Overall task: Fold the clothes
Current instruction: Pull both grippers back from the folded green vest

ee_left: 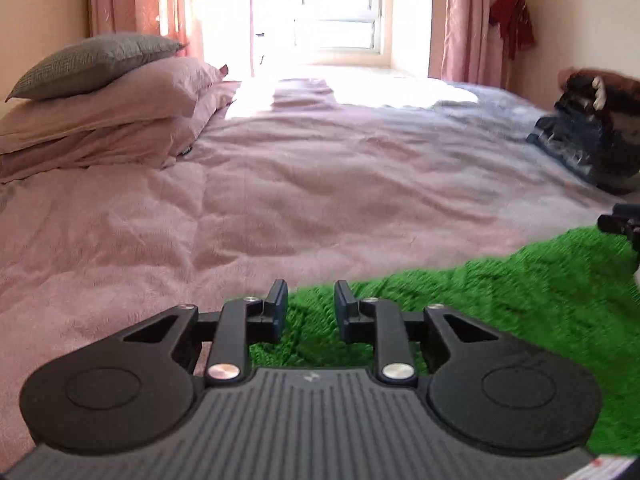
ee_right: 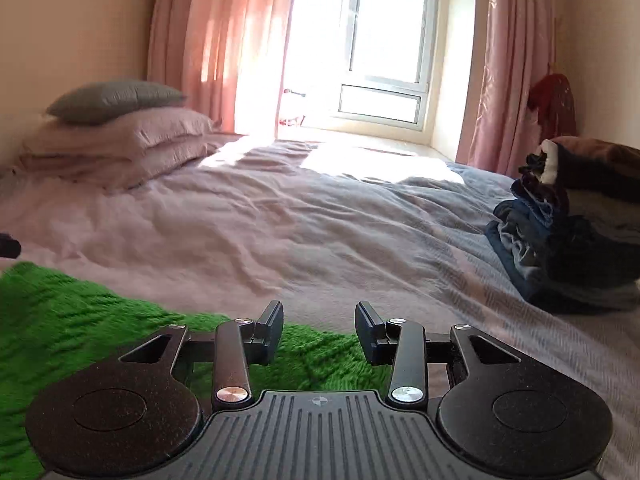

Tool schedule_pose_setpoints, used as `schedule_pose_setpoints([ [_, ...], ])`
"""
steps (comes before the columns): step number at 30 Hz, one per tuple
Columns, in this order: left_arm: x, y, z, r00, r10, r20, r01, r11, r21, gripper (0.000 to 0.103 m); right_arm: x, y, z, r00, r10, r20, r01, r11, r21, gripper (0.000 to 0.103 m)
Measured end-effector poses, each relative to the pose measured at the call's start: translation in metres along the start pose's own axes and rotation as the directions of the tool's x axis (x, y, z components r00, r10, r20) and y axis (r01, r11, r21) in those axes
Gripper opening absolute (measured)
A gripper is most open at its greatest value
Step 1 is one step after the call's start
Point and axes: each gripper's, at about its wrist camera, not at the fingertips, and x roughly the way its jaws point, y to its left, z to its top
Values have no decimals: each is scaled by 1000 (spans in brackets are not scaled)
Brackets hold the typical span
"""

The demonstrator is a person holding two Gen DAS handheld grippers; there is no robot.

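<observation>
Stacked pillows [ee_left: 100,108] far left on the pink bed [ee_left: 280,200]. Left gripper [ee_left: 311,306] slightly parted, empty, over the green knit garment [ee_left: 500,300] lying flat. Right gripper [ee_right: 319,328] spread, gripping nothing. Folded dark clothes pile [ee_right: 568,232] far right.

Fuzzy bright-green garment [ee_left: 500,304] lies spread flat on the bed's near edge

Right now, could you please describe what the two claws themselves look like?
Both match: the left claw and right claw have matte black housings with two round discs, a grey ribbed centre plate bearing a small emblem, black linkage bars with silver rivets, and flat dark pads. No cables visible.
</observation>
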Motion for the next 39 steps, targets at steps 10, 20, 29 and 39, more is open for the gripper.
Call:
schedule_pose_setpoints([
  [10, 3, 22, -27, 999, -24, -28, 23, 999, -49, 16, 10, -33, -33, 993, 26, -118, -17, 996, 83, 36],
  [20, -122, -28, -76, 984, -179, -25, 179, 984, 12, 17, -147, 25, -67, 982, 167, -83, -151, 973, 173, 36],
  [29, -143, -36, -101, 989, -116, -94, 106, 989, -100, 19, -148, 58, -85, 977, 58, -204, -29, 989, 145, 36],
  [39, -237, -46, -113, 992, -104, -69, 96, 989, -108, 45, -236, 83, -80, 985, 106, -138, -59, 950, 306, 62],
])
